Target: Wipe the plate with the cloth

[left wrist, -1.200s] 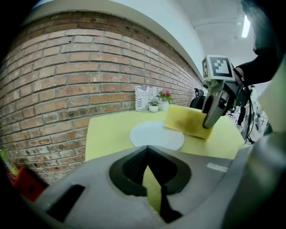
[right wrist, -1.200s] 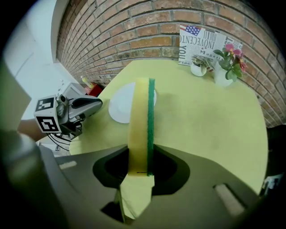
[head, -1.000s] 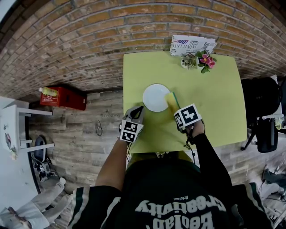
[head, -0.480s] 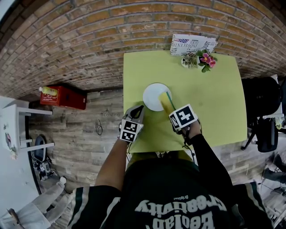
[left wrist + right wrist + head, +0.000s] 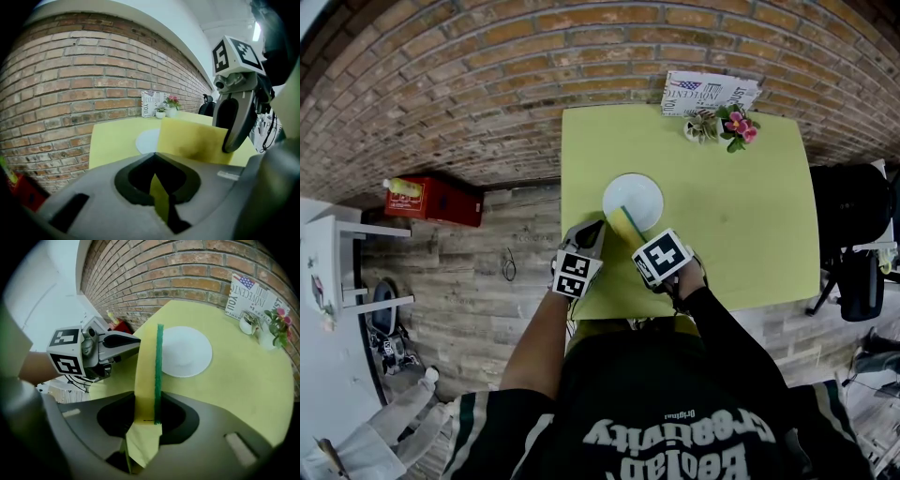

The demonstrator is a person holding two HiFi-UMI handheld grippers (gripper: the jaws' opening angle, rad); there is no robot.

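Observation:
A white plate [image 5: 635, 197] lies on the yellow-green table [image 5: 741, 216], left of its middle. My right gripper [image 5: 635, 238] is shut on a yellow cloth [image 5: 624, 223] with a green edge. The cloth stands on edge over the plate's near rim. In the right gripper view the cloth [image 5: 149, 366] rises between the jaws with the plate [image 5: 185, 352] behind it. My left gripper [image 5: 589, 234] hovers at the table's left edge, beside the plate, shut with nothing in it. From the left gripper view, the cloth [image 5: 192, 140] hides part of the plate [image 5: 146, 140].
Small flower pots [image 5: 722, 125] and a printed sign [image 5: 708, 94] stand at the table's far edge against the brick wall. A red box [image 5: 431, 202] sits on the wooden floor to the left. A black chair [image 5: 853, 244] stands at the right.
My right gripper has carried the cloth leftward and nearer to me, from the plate's right side to its near rim. The left gripper has stayed put.

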